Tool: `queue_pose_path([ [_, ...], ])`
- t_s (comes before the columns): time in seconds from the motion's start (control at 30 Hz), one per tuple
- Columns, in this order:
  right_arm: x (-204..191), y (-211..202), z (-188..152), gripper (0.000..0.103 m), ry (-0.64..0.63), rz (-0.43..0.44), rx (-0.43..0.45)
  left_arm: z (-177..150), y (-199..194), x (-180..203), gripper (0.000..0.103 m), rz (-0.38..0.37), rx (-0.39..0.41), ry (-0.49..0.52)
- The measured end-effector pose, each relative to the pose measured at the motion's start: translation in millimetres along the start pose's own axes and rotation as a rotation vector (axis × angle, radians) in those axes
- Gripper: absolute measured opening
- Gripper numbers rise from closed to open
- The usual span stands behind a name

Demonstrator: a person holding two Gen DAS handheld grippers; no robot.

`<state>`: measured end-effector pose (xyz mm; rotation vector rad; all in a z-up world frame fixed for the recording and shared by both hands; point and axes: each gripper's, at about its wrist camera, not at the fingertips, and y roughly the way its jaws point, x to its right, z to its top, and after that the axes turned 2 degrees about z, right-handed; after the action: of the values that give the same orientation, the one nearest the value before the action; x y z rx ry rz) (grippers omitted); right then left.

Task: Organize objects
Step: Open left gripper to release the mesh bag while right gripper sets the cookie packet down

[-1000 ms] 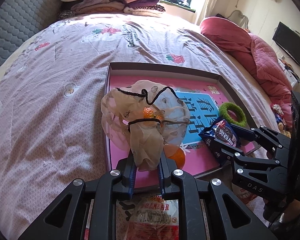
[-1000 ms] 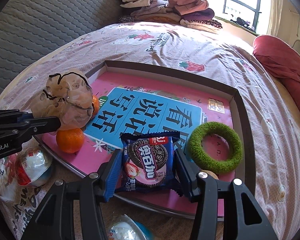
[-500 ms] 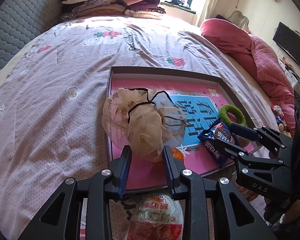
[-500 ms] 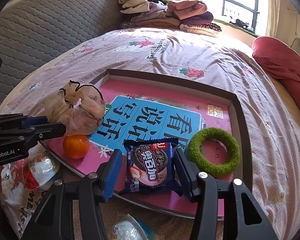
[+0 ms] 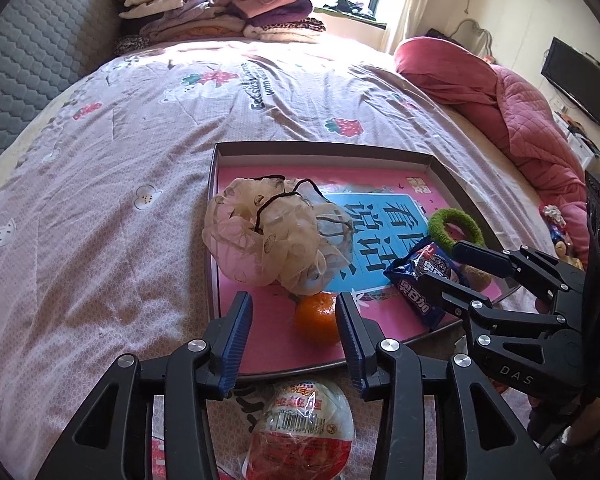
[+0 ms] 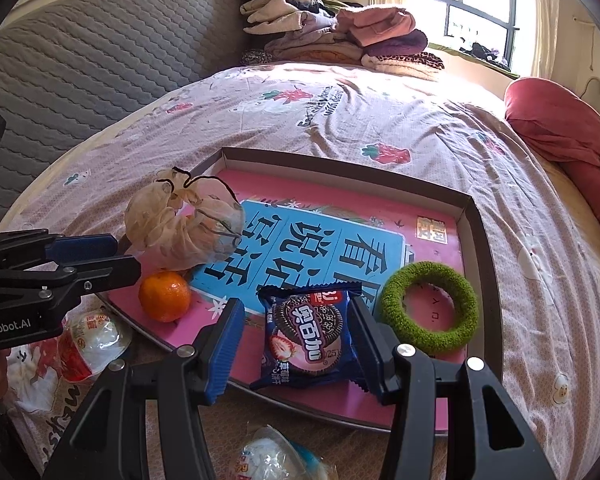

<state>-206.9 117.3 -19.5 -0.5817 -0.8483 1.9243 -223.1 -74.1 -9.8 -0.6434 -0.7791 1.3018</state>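
Note:
A shallow pink box tray (image 5: 434, 160) (image 6: 472, 216) lies on the bed. In it are a beige mesh pouch (image 5: 276, 232) (image 6: 184, 222), an orange (image 5: 318, 318) (image 6: 165, 295), a green fuzzy ring (image 5: 454, 228) (image 6: 428, 302) and a blue cookie packet (image 5: 422, 276) (image 6: 312, 332). My left gripper (image 5: 294, 320) is open and empty, just behind the pouch and around the orange's near side. My right gripper (image 6: 294, 338) is shut on the cookie packet, holding it at the tray's near edge.
A wrapped snack ball (image 5: 304, 424) (image 6: 90, 340) lies under the left gripper, outside the tray. Another wrapped snack (image 6: 276, 458) lies under the right gripper. Folded clothes (image 5: 220, 8) are stacked at the far bed edge. A red quilt (image 5: 500, 92) lies at right.
My left gripper opened and let go of the mesh pouch, which now rests in the tray over the orange. The left gripper drew back. The right gripper still holds the packet.

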Motion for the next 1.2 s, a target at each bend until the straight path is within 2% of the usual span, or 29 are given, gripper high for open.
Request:
queue_pose_path([
  [0.23,0.0,-6.1,1.7,0.053,0.009,0.002,0.014,0.1,-7.6,1.5,0.047,0.013,0.017,0.004],
  [0.3,-0.3,-8.8,2.0,0.053,0.010,0.004,0.018,0.1,-10.0,1.4,0.054,0.013,0.023,-0.001],
  [0.37,-1.1,-12.0,2.2,0.053,0.008,0.003,0.025,0.2,-12.3,1.5,0.056,0.014,0.030,-0.003],
  [0.63,-5.5,-25.5,1.6,0.053,0.010,0.003,0.047,-1.8,-21.2,7.8,0.057,0.023,0.044,0.007],
  [0.77,-5.7,-33.3,1.4,0.054,0.017,0.008,0.059,-1.0,-28.6,9.4,0.062,0.030,0.063,0.008],
  [1.2,-3.7,-59.6,1.1,0.056,0.033,-0.004,0.112,-5.4,-49.2,12.7,0.064,0.031,0.097,0.001],
])
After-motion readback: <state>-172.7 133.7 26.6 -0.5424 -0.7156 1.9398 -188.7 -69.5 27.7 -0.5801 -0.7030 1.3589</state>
